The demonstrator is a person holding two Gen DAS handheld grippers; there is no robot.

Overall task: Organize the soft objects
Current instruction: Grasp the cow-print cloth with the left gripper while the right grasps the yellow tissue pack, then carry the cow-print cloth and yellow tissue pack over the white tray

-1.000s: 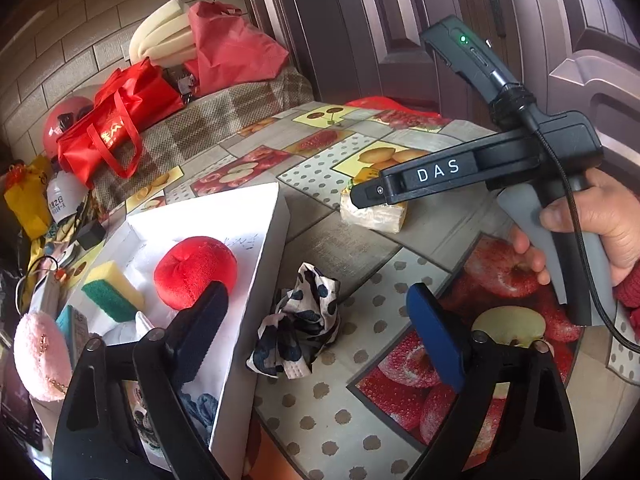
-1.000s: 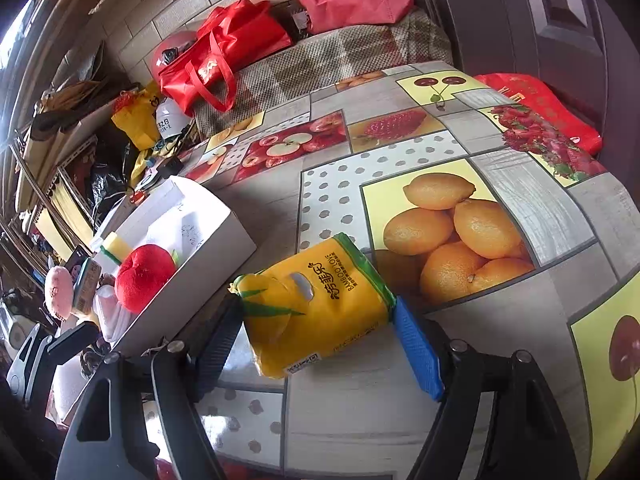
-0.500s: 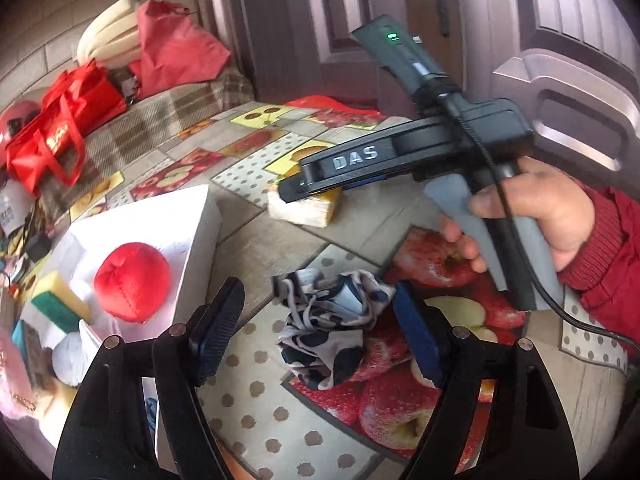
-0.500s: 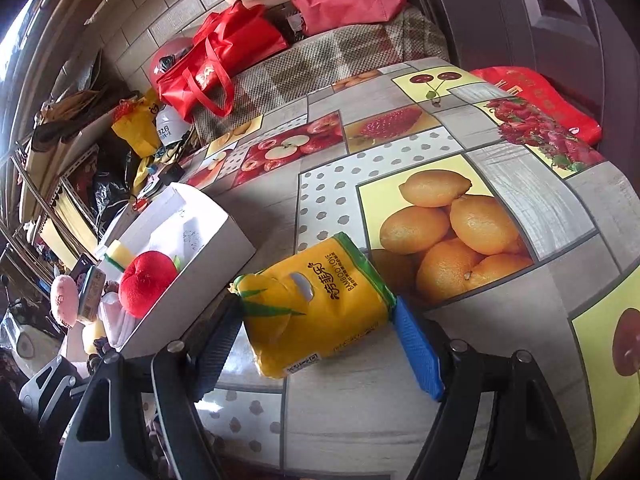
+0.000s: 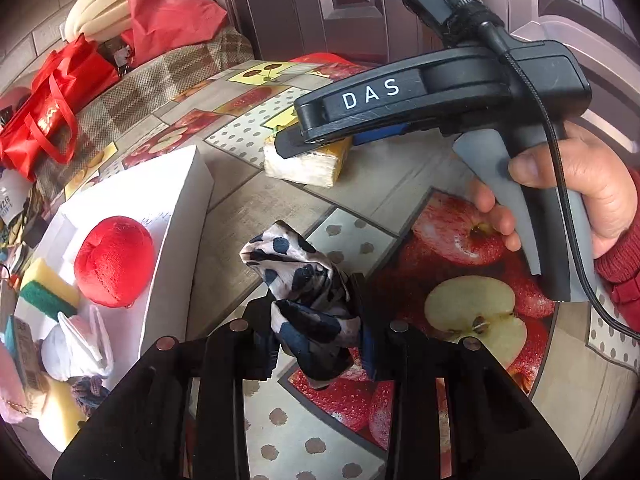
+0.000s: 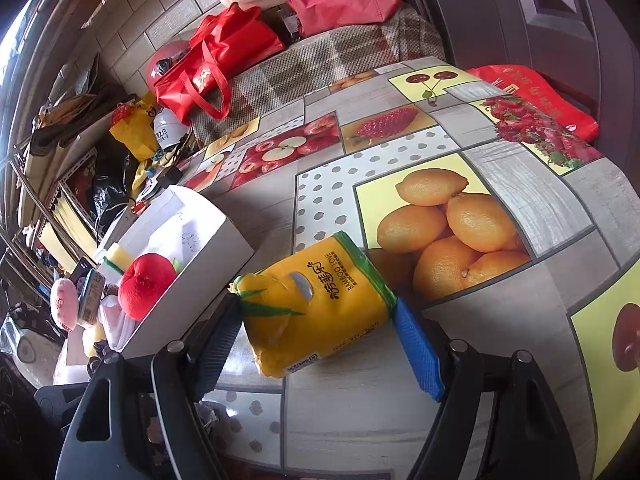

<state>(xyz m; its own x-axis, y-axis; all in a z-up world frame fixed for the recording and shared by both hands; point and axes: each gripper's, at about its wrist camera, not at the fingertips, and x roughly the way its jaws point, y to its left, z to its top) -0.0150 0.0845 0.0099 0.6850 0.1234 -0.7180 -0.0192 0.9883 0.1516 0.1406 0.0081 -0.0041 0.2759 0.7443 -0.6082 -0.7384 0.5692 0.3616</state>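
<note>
I see fruit-print oilcloth table (image 6: 520, 184), open white cardboard box (image 6: 192, 300), yellow tissue pack (image 6: 320, 304) just beside the box, spotted crumpled cloth (image 5: 296, 264) near the box

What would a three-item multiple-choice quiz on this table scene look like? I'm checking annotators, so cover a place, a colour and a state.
1. Where is the red plush apple?
A. inside the white cardboard box
B. on the tablecloth
C. in a gripper

2. What colour is the soft tissue pack?
A. blue
B. yellow with a green edge
C. white

3. What is the left gripper doing?
A. hanging wide open over nothing
B. closing on the polka-dot cloth
C. holding a sponge

Answers:
1 A, the apple sits within the box walls, beside a yellow-and-green sponge.
2 B, seen between the right gripper fingers.
3 B, the cloth is bunched between the closing jaws, pads pressing it.
</note>
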